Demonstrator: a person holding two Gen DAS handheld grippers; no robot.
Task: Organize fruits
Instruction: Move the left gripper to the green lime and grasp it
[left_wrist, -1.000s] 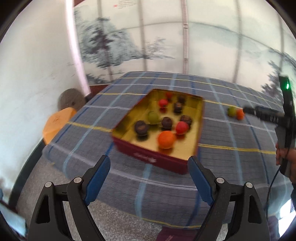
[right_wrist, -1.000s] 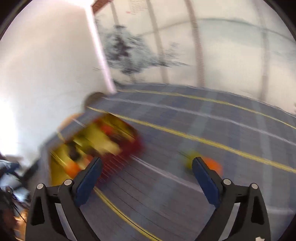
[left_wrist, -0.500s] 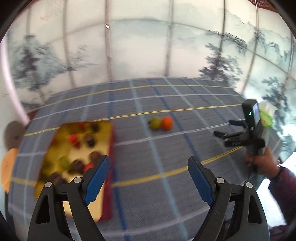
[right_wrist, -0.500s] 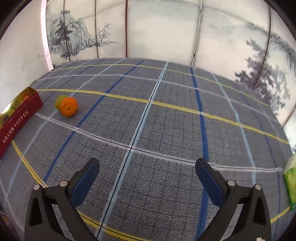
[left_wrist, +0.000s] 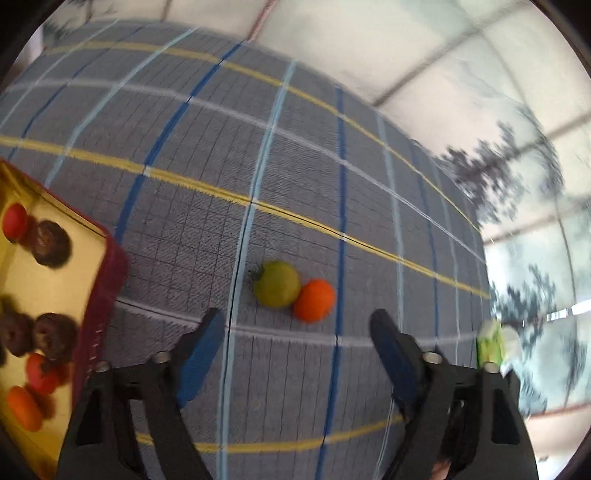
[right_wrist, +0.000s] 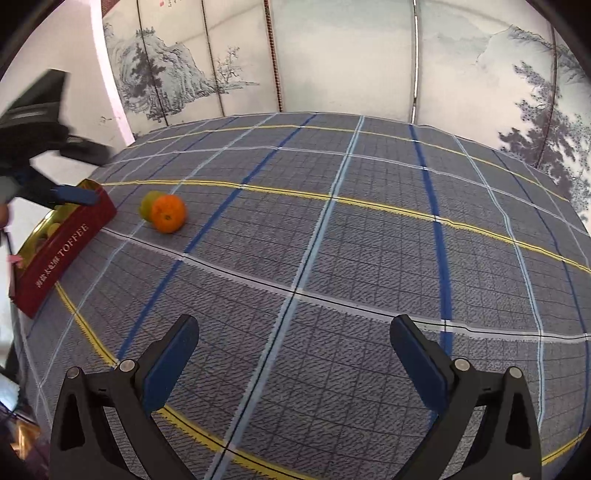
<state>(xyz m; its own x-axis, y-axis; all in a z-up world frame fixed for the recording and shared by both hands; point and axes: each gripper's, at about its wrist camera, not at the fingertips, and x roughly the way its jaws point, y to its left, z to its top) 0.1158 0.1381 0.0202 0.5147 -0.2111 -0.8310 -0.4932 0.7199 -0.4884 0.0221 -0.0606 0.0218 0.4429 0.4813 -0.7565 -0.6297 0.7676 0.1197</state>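
My left tool (left_wrist: 297, 323) spread wide and empty just short of the green fruit (left_wrist: 277, 283) touching the orange fruit (left_wrist: 314, 300) on the plaid surface (left_wrist: 332, 184), red tin (left_wrist: 101, 306) of fruits beside them, my right tool (right_wrist: 294, 332) gaping too, holding nothing, well apart.

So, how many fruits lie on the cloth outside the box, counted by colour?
green fruit: 1
orange fruit: 1
Total: 2
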